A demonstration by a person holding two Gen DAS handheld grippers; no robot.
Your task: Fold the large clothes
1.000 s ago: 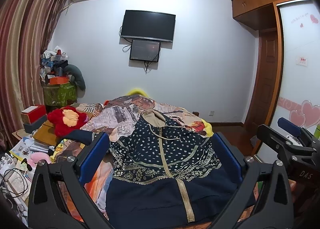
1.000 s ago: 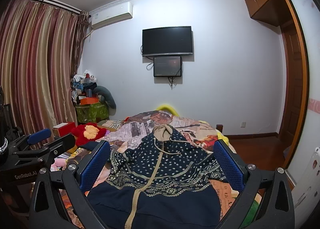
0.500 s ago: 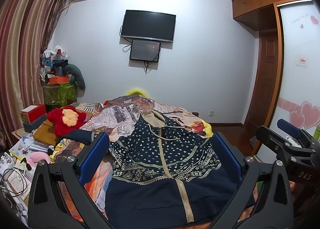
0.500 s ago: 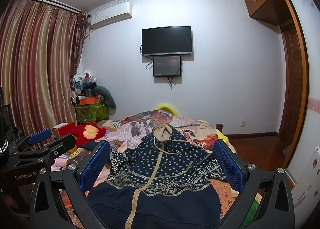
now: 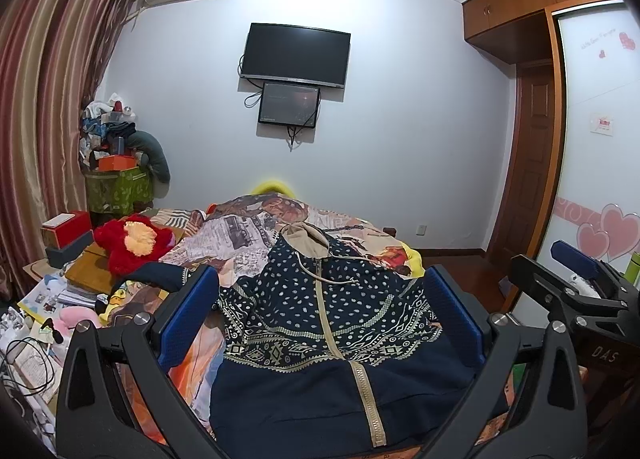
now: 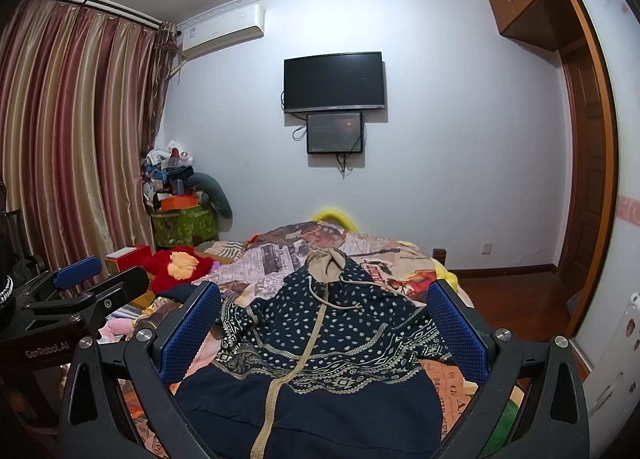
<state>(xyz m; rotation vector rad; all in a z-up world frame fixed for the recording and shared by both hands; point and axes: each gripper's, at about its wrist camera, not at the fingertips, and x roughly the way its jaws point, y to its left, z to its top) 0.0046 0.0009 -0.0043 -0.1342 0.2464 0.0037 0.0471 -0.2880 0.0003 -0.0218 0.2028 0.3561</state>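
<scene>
A navy hoodie [image 5: 332, 323] lies flat on the bed [image 5: 248, 235], hood toward 12 o'clock. The left gripper [image 5: 320, 323] and right gripper [image 6: 320, 331] hover above it, fingers spread wide, holding nothing.

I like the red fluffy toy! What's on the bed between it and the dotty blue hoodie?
In the left wrist view, newspaper-print bedding and the hoodie's dark sleeve lie between it and the red toy.

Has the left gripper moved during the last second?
No. The left gripper frames the navy hoodie as before, and the wall TV sits at the same spot in the left wrist view.
</scene>
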